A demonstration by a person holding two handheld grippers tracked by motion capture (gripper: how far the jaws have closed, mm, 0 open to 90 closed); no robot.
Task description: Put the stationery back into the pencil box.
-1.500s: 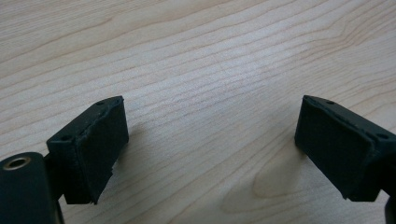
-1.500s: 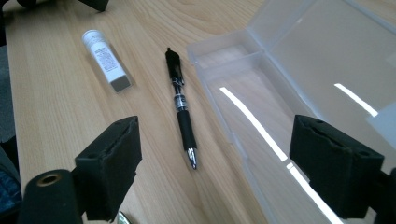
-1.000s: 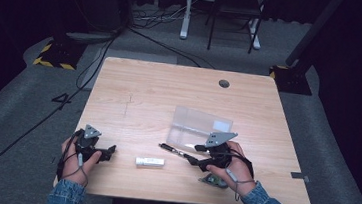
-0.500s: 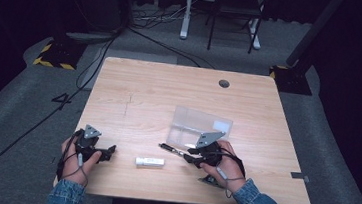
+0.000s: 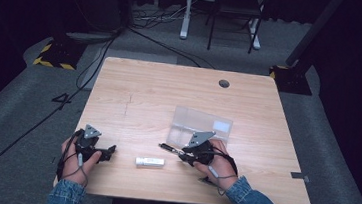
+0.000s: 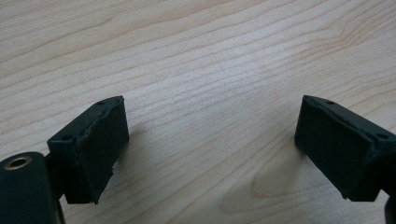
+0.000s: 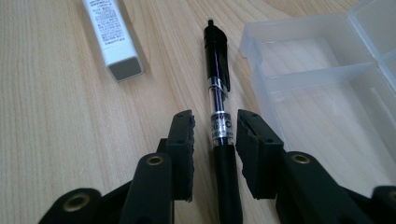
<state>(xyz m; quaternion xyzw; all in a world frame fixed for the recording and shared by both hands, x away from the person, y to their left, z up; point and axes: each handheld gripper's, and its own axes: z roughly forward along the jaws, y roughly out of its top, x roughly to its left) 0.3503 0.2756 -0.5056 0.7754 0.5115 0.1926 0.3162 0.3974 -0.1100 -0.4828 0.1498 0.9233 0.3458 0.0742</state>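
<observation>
A black ballpoint pen with a clear middle section and a silver band (image 7: 219, 100) is seen lying flat on the pale wooden table (image 5: 160, 90), near the front edge and a little right of centre. In the right gripper view the pen runs lengthwise between the two black jaws of the right gripper (image 7: 215, 135), its tip end pointing away from them. The jaws are seen narrowed to a slim gap on either side of the barrel; a sliver of table shows between each pad and the pen, so the pen is straddled but not clamped. In the high view the right gripper (image 5: 180, 153) is held low over the table by the person's right hand (image 5: 218, 161), with a denim sleeve behind it.

Just right of the pen, a clear plastic compartment box with its lid open (image 7: 327, 79) is set flat on the table, its near corner close to the pen. To the left of the pen, a small white rectangular tube with fine printed text (image 7: 112, 35) is laid on the wood, apart from the pen.

Further left, near the front left corner, the left gripper (image 5: 111, 150) is held by the left hand (image 5: 75, 159). In the left gripper view its jaws are spread wide over bare wood, with nothing between them.
</observation>
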